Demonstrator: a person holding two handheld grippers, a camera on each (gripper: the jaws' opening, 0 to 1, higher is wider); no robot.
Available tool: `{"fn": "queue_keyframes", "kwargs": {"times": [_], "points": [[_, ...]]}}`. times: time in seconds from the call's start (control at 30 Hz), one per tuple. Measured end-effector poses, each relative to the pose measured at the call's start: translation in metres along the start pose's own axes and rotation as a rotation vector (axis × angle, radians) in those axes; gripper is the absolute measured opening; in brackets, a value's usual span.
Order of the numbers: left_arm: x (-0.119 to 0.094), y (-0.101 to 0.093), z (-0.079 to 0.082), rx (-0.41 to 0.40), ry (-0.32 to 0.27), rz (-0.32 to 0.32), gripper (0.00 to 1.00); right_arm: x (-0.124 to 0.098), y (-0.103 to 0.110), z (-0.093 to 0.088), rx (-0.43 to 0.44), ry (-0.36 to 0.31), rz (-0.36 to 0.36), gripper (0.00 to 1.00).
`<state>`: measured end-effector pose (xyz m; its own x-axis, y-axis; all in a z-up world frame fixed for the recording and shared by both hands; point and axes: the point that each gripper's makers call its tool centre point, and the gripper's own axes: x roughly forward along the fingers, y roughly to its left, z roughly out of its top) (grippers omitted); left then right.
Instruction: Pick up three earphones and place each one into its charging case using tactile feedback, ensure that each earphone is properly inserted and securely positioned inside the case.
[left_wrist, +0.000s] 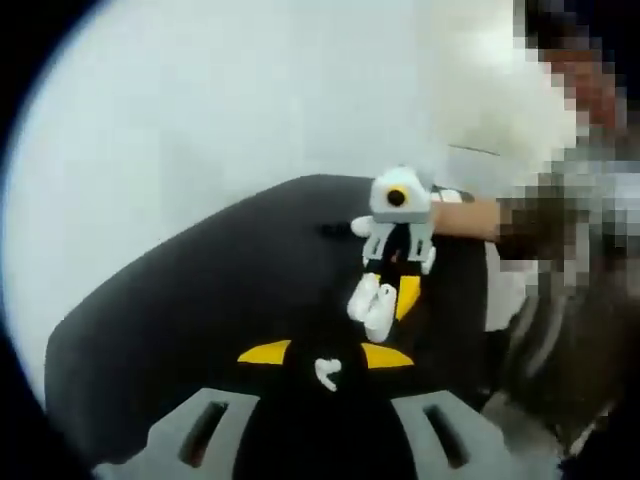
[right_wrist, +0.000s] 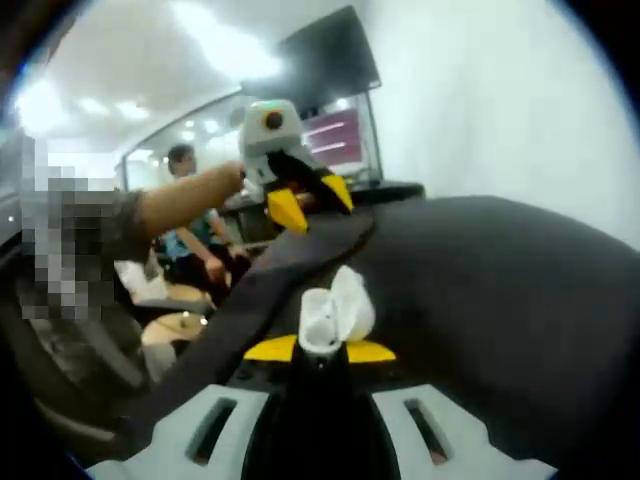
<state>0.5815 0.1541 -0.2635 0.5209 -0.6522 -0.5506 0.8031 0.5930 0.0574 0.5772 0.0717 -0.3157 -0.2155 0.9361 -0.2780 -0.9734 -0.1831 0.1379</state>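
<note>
the left gripper (left_wrist: 326, 362) pinched a small white earphone (left_wrist: 327, 372) while the right gripper (right_wrist: 320, 350) clamped the open white plastic charging case (right_wrist: 336, 312) above the black table (right_wrist: 500, 300) — insertion step, i judged — next needing careful alignment.

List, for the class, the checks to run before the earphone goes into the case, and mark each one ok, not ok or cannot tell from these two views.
1. Earphone gripped by the left gripper: ok, it sits between the yellow tips.
2. Charging case gripped by the right gripper: ok.
3. Case lid open: ok, it is swung back in the right gripper view.
4. Case socket free to take the earphone: cannot tell, the inside is too blurred.
5. Earphone lined up over the case: not ok, the two grippers are apart above the black table.
6. Earphone stem facing the right way: cannot tell, too small.
</note>
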Motion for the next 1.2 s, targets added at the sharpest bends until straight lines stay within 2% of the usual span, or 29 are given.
{"fn": "queue_keyframes", "kwargs": {"times": [0.07,0.2,0.37,0.57,0.77,0.9,0.97,1.03,1.13,1.2], "points": [[0.008,-0.003,-0.011,-0.001,0.069,-0.074,0.21,0.000,0.000,0.000,-0.002,0.002,0.000,0.18],[0.025,-0.007,-0.022,0.030,0.139,-0.164,0.20,0.001,0.000,-0.001,-0.009,0.010,-0.001,0.18],[0.040,-0.002,-0.024,0.008,0.202,-0.217,0.15,0.001,0.000,-0.002,-0.007,0.013,0.004,0.18],[0.041,-0.005,-0.026,-0.010,0.245,-0.267,0.18,0.001,0.002,-0.002,-0.006,0.015,0.006,0.18],[0.047,-0.001,-0.031,-0.022,0.266,-0.273,0.17,0.002,0.004,-0.002,-0.006,0.017,0.005,0.18],[0.056,-0.001,-0.041,-0.047,0.300,-0.302,0.15,0.002,0.004,-0.002,-0.002,0.017,0.004,0.18],[0.056,0.001,-0.039,-0.046,0.289,-0.302,0.11,0.002,0.004,-0.002,-0.003,0.017,0.003,0.18],[0.056,0.003,-0.039,-0.076,0.280,-0.303,0.10,0.002,0.004,-0.002,-0.003,0.017,0.004,0.18],[0.054,0.002,-0.039,-0.077,0.261,-0.294,0.10,0.002,0.004,-0.002,-0.001,0.017,0.007,0.18],[0.054,0.002,-0.039,-0.087,0.227,-0.271,0.10,0.002,0.004,-0.002,0.001,0.017,0.009,0.18]]}}
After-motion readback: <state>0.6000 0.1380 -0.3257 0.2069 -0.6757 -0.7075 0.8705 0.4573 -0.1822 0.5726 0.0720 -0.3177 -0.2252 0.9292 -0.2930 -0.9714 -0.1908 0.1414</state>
